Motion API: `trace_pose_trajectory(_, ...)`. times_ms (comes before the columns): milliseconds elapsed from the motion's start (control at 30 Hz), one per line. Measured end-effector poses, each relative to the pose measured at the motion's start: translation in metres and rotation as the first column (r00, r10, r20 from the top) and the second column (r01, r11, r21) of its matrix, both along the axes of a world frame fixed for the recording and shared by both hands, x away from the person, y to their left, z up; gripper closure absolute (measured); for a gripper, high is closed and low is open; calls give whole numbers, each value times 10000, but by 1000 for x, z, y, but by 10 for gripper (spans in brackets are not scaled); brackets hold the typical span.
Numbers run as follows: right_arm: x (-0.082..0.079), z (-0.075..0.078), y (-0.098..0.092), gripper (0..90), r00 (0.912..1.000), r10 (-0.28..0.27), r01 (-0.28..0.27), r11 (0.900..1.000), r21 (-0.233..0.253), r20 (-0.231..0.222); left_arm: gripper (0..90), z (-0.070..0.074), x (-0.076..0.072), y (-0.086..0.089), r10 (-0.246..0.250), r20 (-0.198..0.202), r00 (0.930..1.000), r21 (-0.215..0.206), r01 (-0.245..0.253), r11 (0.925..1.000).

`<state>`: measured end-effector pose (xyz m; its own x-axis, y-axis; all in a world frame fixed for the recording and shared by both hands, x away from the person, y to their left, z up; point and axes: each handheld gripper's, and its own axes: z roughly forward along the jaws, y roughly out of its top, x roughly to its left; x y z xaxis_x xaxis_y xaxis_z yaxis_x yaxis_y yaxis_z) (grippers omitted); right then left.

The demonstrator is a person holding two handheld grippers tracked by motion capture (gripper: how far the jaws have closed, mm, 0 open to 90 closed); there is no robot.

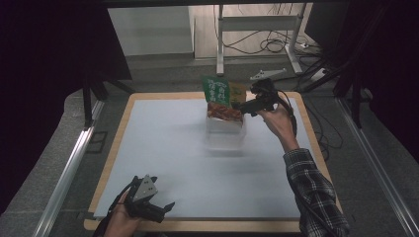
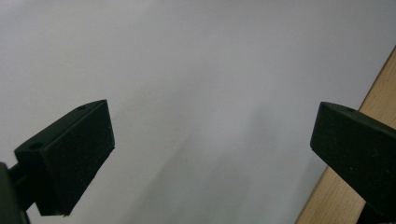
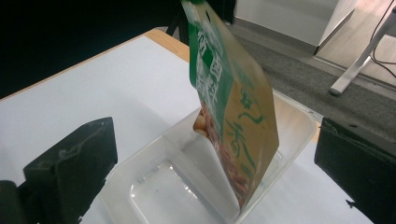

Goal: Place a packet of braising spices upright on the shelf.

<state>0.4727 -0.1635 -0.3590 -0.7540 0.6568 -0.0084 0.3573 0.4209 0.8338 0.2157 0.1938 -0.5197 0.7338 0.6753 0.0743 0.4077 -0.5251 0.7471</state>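
Snack pouch (image 3: pixel 229 98), green and tan w/ printed characters, stood tilted inside a clear plastic tray (image 3: pixel 154 154) near the far edge of the white tabletop (image 1: pixel 163 143). Right tool (image 1: pixel 249 104) hovered beside it, jaws spread, gripping nothing. Left tool (image 1: pixel 153 207) sat spread at the near-left corner, well apart.

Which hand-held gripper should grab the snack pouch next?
Right hand-held gripper: open, right beside the snack pouch standing in the clear tray. Left hand-held gripper sits at the near edge.
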Motion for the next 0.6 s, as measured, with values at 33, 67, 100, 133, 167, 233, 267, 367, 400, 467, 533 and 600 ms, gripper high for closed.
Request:
trace_pose_trajectory(33,-1,-1,-1,0,10000,-1,1,10000,-3,-14,0,0,0,0,-1,0,10000,-4,1,10000)
trace_pose_trajectory(67,-1,-2,-2,0,10000,3,-3,10000,-13,-52,0,0,0,0,-2,-3,10000,1,2,10000)
trace_pose_trajectory(100,-2,-4,-3,0,10000,-6,6,10000,-36,-89,0,0,0,0,7,5,10000,4,-7,10000)
trace_pose_trajectory(133,-3,-4,-4,0,10000,-6,6,10000,-63,-96,0,0,0,0,6,7,10000,7,-6,10000)
trace_pose_trajectory(167,-4,-5,-4,0,9999,-21,20,9999,-102,-127,0,0,0,0,5,6,10000,8,-5,10000)
trace_pose_trajectory(233,-6,-6,-6,0,9999,-9,8,10000,-85,-136,0,0,0,0,14,20,10000,2,-14,10000)
trace_pose_trajectory(267,-7,-7,-7,0,9999,0,-1,10000,-78,-112,0,0,0,0,17,23,10000,-9,-17,10000)
trace_pose_trajectory(367,-11,-7,-11,0,9998,55,-55,10000,4,-173,0,0,0,0,23,27,10000,24,-23,10000)
trace_pose_trajectory(400,-12,-6,-11,0,9998,68,-67,10000,18,-193,0,0,0,0,23,28,10000,22,-23,10000)
trace_pose_trajectory(467,-15,-6,-13,0,9999,39,-39,10000,2,-165,0,0,0,0,24,25,10000,15,-24,10000)
trace_pose_trajectory(533,-19,-7,-15,0,9999,56,-56,10000,-10,-121,0,0,-1,0,27,31,10000,3,-27,10000)
trace_pose_trajectory(600,-22,-7,-17,0,9999,62,-63,9999,-94,-102,0,0,-1,0,43,25,10000,-49,-43,10000)
